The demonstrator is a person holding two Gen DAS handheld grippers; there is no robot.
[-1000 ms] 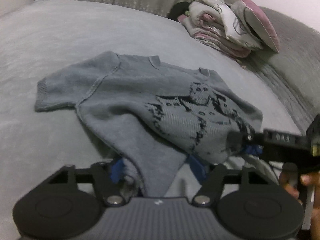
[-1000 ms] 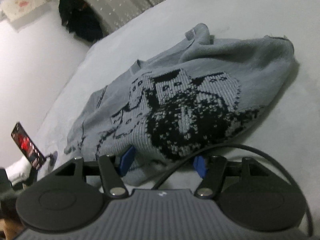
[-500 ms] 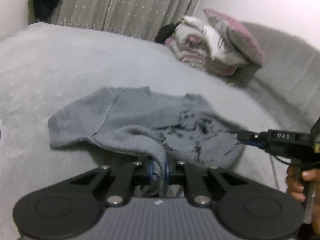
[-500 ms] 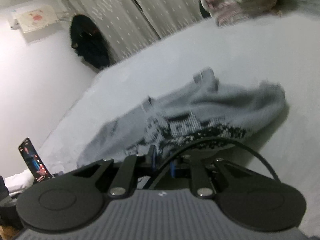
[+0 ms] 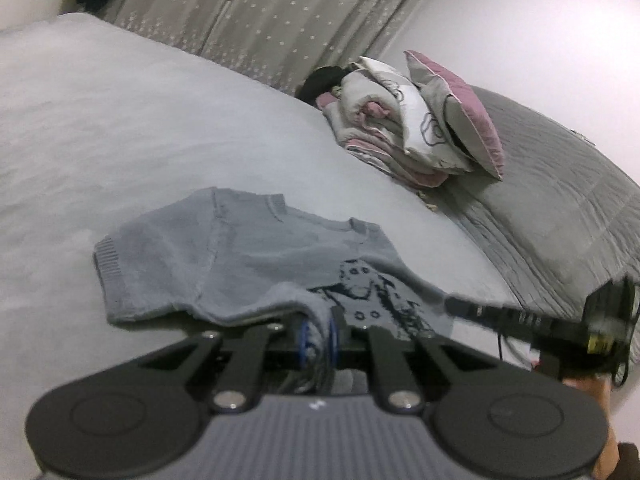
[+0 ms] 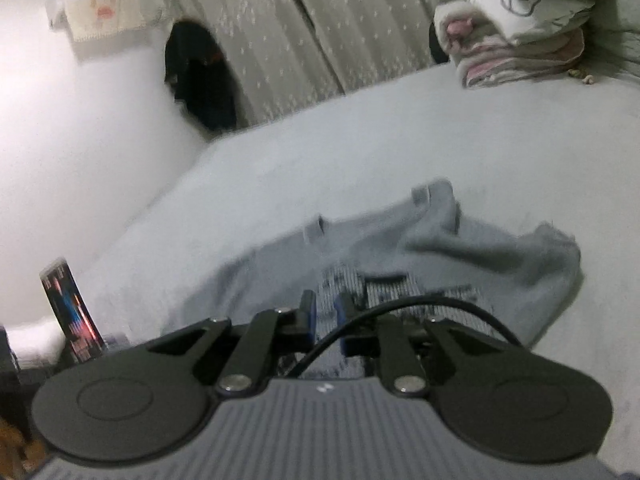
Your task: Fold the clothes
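A grey knitted short-sleeved sweater [image 5: 224, 264] with a black animal pattern lies on a pale grey bed [image 5: 120, 128], collar away from me. My left gripper [image 5: 318, 334] is shut on the sweater's near hem, which rises in a fold between its blue pads. The right gripper [image 5: 454, 305] shows at the right of the left wrist view, pinching the other hem corner. In the right wrist view my right gripper [image 6: 325, 312] is shut on the sweater [image 6: 440, 248], the cloth lifted off the bed [image 6: 440, 128].
A pile of folded bedding and a pink-edged pillow [image 5: 420, 120] sits at the bed's far end beside a grey quilt [image 5: 560, 200]. Dotted curtains [image 5: 280, 12] hang behind. A lit phone [image 6: 72, 316] stands at the left bed edge. A black cable [image 6: 440, 308] arcs over the right gripper.
Both grippers went from open around the hem to shut on it, then lifted it upward. The sweater's near edge left the bed and the body bunched toward the collar.
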